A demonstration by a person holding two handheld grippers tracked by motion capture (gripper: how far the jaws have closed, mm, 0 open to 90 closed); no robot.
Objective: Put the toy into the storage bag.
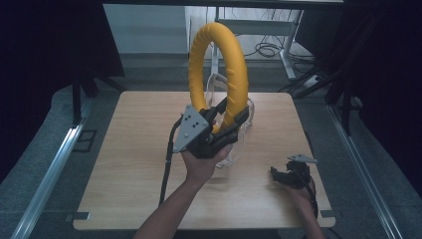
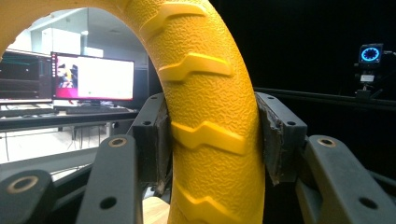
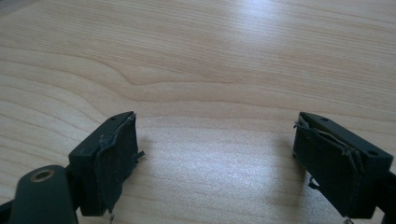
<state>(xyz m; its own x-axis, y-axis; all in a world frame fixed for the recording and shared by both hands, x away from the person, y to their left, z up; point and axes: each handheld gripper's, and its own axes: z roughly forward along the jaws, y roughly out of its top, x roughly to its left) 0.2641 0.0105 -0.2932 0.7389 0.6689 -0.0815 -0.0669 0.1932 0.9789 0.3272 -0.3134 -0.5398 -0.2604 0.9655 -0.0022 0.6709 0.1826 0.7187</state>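
The left gripper [image 1: 226, 119] is clamping the yellow ring [image 1: 219, 69] upright above its clear wrapping [image 1: 244, 134], while the right gripper [image 1: 291, 177] is resting wide open and empty on the table [image 1: 134, 149].

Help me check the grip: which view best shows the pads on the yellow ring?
The left gripper view: both pads press the yellow ring's ribbed sides close up. The high view shows the whole ring upright in the left gripper, pads hidden. The right gripper view shows bare table.

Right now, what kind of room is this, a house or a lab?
Probably a lab or recording workshop. The wooden table stands between dark curtains, computer monitors glow on a desk behind, and a camera with a lit blue ring watches from a stand.
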